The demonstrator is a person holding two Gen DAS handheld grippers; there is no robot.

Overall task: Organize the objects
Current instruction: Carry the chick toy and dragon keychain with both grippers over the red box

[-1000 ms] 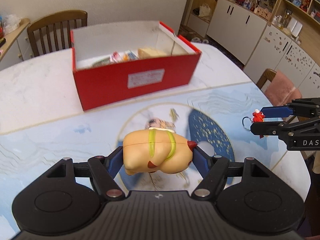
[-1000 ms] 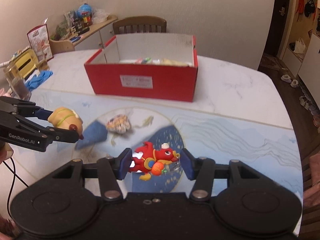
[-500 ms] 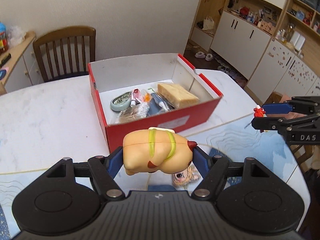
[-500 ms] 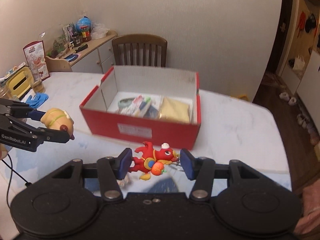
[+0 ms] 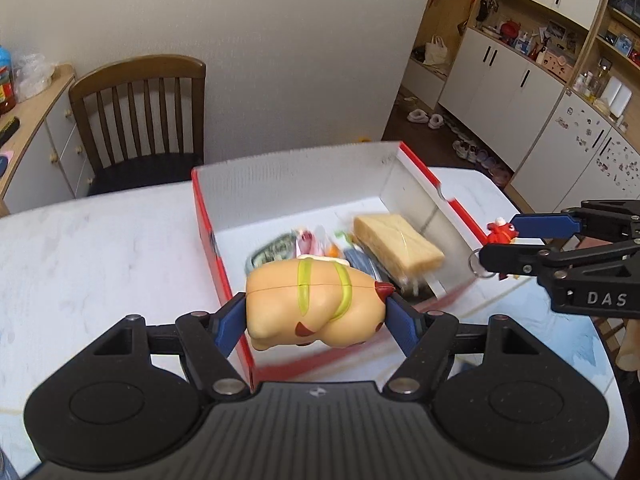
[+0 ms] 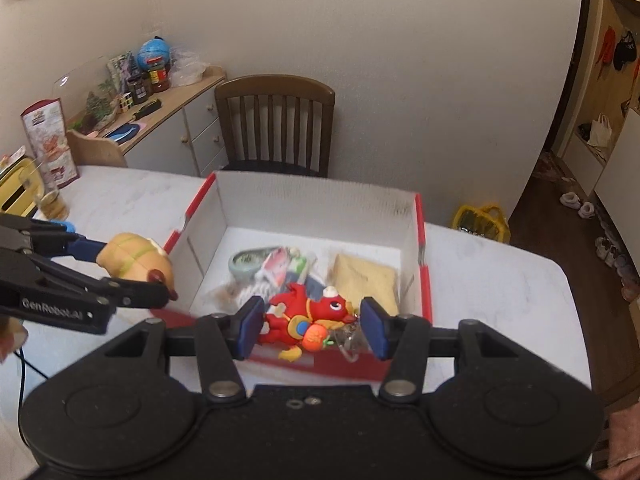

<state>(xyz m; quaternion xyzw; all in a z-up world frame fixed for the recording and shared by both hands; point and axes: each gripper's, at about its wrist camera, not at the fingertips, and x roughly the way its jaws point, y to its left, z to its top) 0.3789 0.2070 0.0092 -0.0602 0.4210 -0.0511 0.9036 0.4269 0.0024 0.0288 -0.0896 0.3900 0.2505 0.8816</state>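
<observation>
My left gripper (image 5: 316, 312) is shut on a tan toy animal with green stripes (image 5: 316, 308) and holds it over the near wall of the open red box (image 5: 296, 184). My right gripper (image 6: 312, 320) is shut on a red dragon keychain (image 6: 308, 314), above the box's near edge (image 6: 420, 216). In the left wrist view the right gripper (image 5: 500, 246) shows at the box's right side. In the right wrist view the left gripper (image 6: 132, 280) shows at the box's left side with the tan toy (image 6: 134, 262).
The box holds a yellow sponge block (image 5: 396, 244), a round tin (image 6: 248, 260) and several small packets. A wooden chair (image 6: 276, 124) stands behind the white table (image 5: 100, 248). A sideboard with clutter (image 6: 152, 96) is at the left, white cabinets (image 5: 520, 84) at the right.
Both grippers have moved forward and up with their toys, from over the blue mat to the red box's near edge. The box's inside now shows fully.
</observation>
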